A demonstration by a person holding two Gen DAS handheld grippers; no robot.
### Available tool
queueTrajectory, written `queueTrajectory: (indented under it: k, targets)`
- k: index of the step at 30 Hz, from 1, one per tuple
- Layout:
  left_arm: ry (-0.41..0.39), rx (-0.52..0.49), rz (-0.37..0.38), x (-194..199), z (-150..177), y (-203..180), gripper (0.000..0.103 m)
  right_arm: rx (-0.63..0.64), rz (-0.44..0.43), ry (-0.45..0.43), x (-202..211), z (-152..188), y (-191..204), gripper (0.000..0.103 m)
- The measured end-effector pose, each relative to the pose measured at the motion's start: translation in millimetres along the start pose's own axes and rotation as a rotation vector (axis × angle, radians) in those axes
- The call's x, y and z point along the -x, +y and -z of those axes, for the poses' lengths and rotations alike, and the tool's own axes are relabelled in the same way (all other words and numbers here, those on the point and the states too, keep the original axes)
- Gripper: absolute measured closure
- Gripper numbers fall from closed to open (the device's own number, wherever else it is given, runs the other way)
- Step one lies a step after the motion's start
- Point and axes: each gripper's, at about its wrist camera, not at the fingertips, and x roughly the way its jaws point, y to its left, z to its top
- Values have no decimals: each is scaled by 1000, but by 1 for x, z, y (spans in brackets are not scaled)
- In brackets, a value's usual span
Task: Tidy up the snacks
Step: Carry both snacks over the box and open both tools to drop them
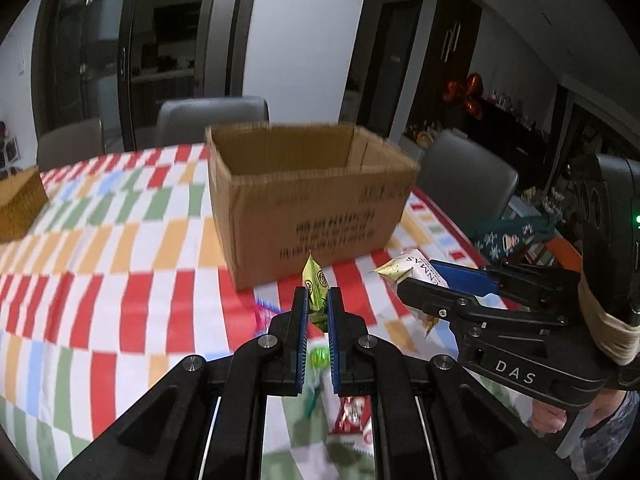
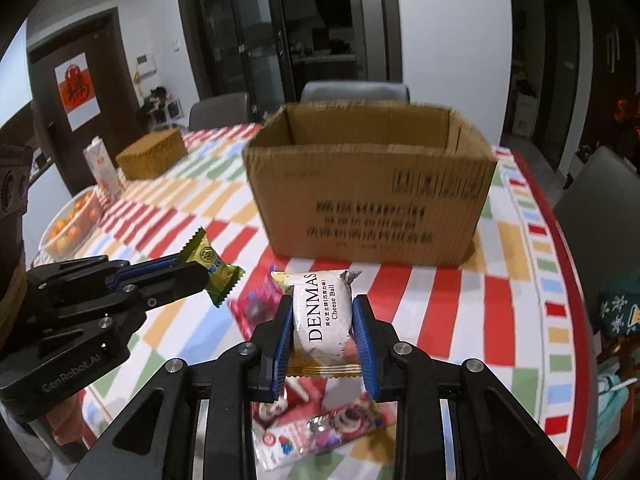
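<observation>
Nearest you, both tongs are loaded. Your left tongs (image 1: 318, 304) are clamped narrow on a small green packet (image 1: 314, 280), which stands upright between the blue pads with its crimped top above them. Your right tongs (image 2: 323, 320) grip a white cheese-ball packet (image 2: 320, 316) across its width, label facing up, gold crimped ends showing fore and aft.

Below the tongs, loose wrappers remain on the checked surface (image 2: 504, 292): a pink-and-red packet (image 2: 336, 420) and, in the left view, a green lollipop (image 1: 319, 360).

Beyond them stands the open cardboard box (image 2: 372, 204), flaps down, near wall printed with blurred dark text. It is the likely destination.

To do this step well, carry each packet clear above the near rim before you move forward, keep the two tongs apart so they do not collide over the opening, and release only once the packet is inside the walls. The thin foil may slip; hold your squeeze steady.

Farther off sit a woven basket (image 2: 154, 152) and chairs (image 2: 356, 90).
</observation>
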Motion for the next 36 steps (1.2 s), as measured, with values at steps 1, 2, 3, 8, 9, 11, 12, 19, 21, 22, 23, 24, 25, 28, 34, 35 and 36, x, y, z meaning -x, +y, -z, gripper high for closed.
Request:
queueTrajectory:
  k: [1,2,3,8,9,11,12,19,21,22,23,24,25,28,34,35,36]
  targets:
    - [-15,-3,-2,2,-6,0,92,-4,4,-14,3,-4,-1,72]
    - [-26,-6,-2,4,-10,0,92,-10,6,-27,5,-9,-3,72]
    - [-37,-11,-2,5,-15,-1,92,-14,8,-37,6,-12,-4,72]
    - [-99,-39,-16,12,-39,-2,92,-23,25,-102,16,-35,-9,72]
    - [-112,-42,-17,13,-44,-2,92,-25,29,-115,18,-40,-10,72]
    - [-136,-48,-24,15,-54,-2,92,-31,33,-139,21,-52,-12,72]
    - [-149,-51,-26,16,-59,-2,92,-31,36,-145,21,-55,-13,72]
    - [-182,-61,-35,14,-88,5,92,-25,52,-182,20,-83,-17,72]
    - [-184,-61,-35,10,-94,7,92,-23,56,-187,17,-91,-19,72]
    - [-184,-63,-35,8,-97,8,92,-24,57,-189,16,-94,-20,72]
    - [-183,-65,-35,5,-100,9,92,-23,58,-191,14,-98,-21,72]
    - [-184,-66,-36,4,-102,9,92,-23,59,-192,13,-99,-23,72]
    - [-181,-67,-37,1,-105,10,92,-23,63,-192,11,-103,-24,72]
    - [-170,-72,-41,-8,-113,10,92,-27,68,-187,4,-112,-30,72]
    - [-152,-83,-58,-27,-130,15,92,-35,81,-179,-13,-133,-39,72]
    - [-150,-83,-62,-31,-134,15,92,-36,82,-178,-15,-135,-40,72]
    - [-146,-83,-67,-35,-137,17,90,-42,85,-176,-19,-140,-42,72]
